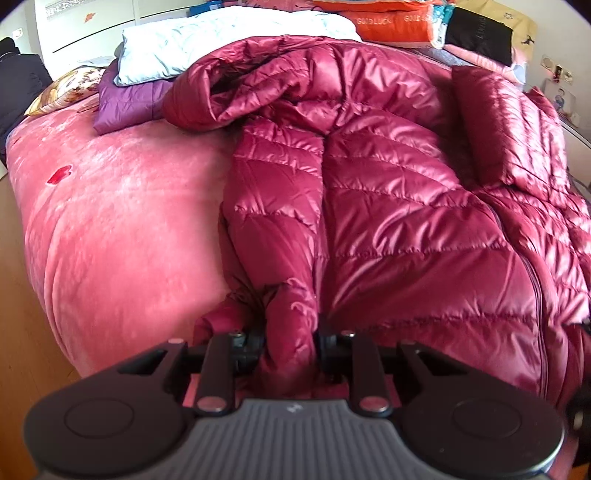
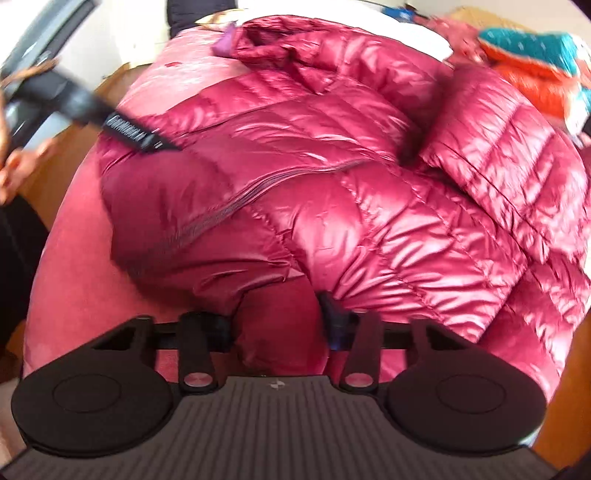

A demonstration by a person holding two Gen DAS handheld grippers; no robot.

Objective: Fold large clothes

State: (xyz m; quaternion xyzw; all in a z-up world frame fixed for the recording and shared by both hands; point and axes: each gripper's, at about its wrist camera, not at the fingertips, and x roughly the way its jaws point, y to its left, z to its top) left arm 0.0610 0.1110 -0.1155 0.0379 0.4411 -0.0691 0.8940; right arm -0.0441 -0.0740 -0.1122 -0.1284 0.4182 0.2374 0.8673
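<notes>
- Lying spread, front up and hood far, across the pink bed (image 1: 110, 229): the shiny crimson down jacket (image 1: 406, 206), one sleeve (image 1: 280, 206) stretched along its flank toward the near edge, the other sleeve (image 1: 506, 129) already folded over the chest.
- Pinching the cuff end of that near sleeve: the left tool (image 1: 290, 345), both pads pressing into the bunched fabric.
- Pinching a puffed fold of the hem (image 2: 280, 317) just beside the zipper (image 2: 236, 203): the right tool (image 2: 282, 321), jaws standing fairly wide yet bedded in the padding.
- Risking a slip: slick nylon over springy down, likely squeezing out of either grip under a quick pull.
- Risking a lopsided fold: only the outer layer perhaps being caught at the hem, letting the back panel lag behind.
- Risking spring-back: trapped air probably puffing the fold open unless pressed flat.
- Crowding the far end of the bed: a purple garment (image 1: 125, 107), a pale blue pillow (image 1: 207, 44), an orange package (image 1: 388, 18).
- Limiting room near the hood (image 1: 229, 85), so a fold carried far up likely bumping these.
- Leaving bare bedding only toward the left, beside the sleeve.
</notes>
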